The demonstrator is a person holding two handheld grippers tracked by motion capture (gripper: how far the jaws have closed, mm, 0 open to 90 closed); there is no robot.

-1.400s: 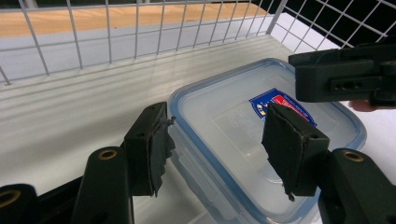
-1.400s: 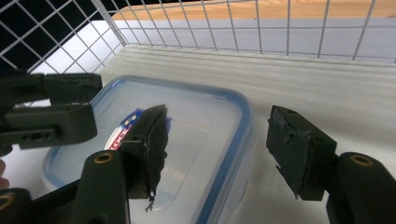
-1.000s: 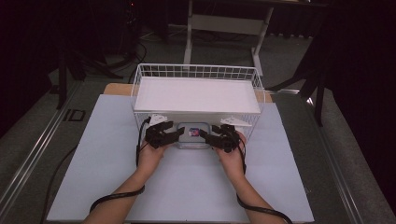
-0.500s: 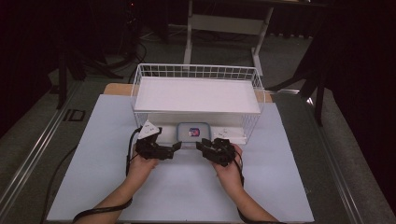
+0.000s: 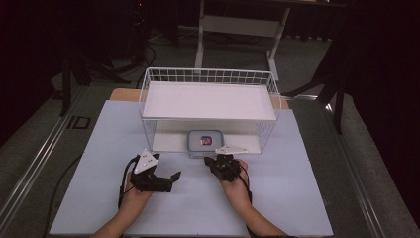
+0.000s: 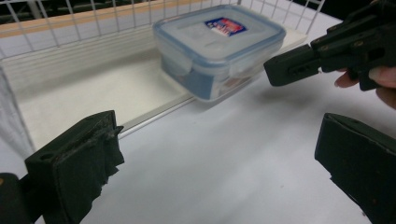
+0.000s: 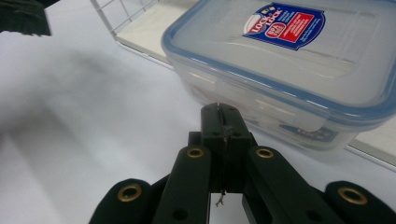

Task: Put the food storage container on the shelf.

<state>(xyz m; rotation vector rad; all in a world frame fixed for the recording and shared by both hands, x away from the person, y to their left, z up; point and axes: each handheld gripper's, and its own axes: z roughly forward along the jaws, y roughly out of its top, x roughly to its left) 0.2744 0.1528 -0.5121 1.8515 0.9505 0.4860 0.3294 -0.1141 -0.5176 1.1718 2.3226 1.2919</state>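
Lying at front edge of wire rack's [image 5: 148, 99] lower shelf, near middle: lidded container [image 5: 202, 140], partly overhanging table [image 5: 99, 129]. Right gripper [image 5: 221, 166] positioned just before it, jaws pressed together, nothing held. Left gripper [image 5: 168, 178] set further back and left, jaws spread wide, empty, aimed toward right gripper. Both hands held low over table.

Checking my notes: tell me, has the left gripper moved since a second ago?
Yes. The left gripper has pulled back toward the person, away from the wire rack.
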